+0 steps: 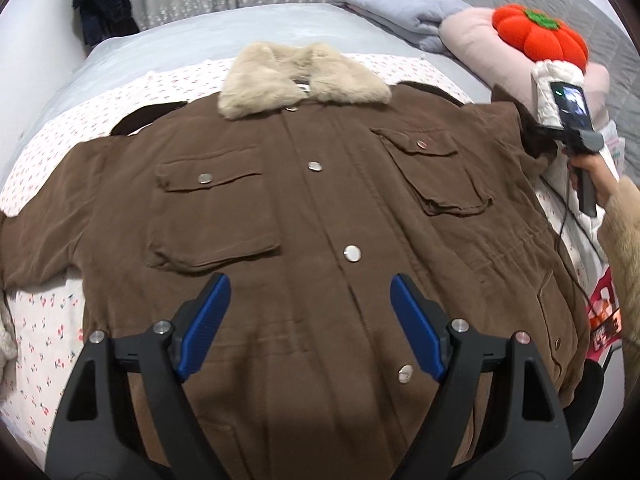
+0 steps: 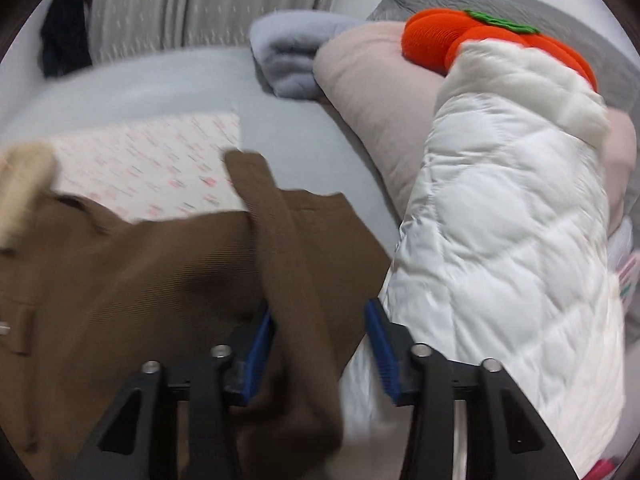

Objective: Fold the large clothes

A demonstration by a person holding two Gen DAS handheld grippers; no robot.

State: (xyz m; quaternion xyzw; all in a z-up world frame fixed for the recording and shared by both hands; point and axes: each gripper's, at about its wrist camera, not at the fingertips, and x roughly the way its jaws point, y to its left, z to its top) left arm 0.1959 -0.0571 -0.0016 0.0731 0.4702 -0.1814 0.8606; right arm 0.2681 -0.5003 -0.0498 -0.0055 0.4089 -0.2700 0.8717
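Lying front-up on a white sheet printed with small red cherries (image 1: 44,332), the large brown jacket with a beige fur collar (image 1: 320,208) is spread nearly flat across the bed (image 1: 168,40). Its front placket is closed with silver snap buttons, and two flapped chest pockets, each with one snap, sit either side of the placket below the collar. Both sleeves reach outward from the collar side; the fabric is finely ribbed and lightly creased near the hem.

From the left wrist view, the left gripper (image 1: 310,292) hovers over the jacket's lower front with its blue-padded fingers (image 1: 208,320) spread wide and nothing between them. This view alone shows the whole garment, plus the right gripper's body and the hand gripping it at the jacket's right sleeve end.

The right wrist view, blurred, gives the close look: the right gripper (image 2: 320,324) has its fingers partly open, and a raised fold of the brown sleeve passes up between them, against the left pad; whether they pinch it I cannot tell. Right of that fold lies a white quilted puffer garment (image 2: 512,216).

Beyond the collar are a folded pale blue blanket (image 1: 400,4), a pink pillow (image 1: 472,40) and an orange pumpkin-shaped plush (image 1: 548,36). No writing is legible.
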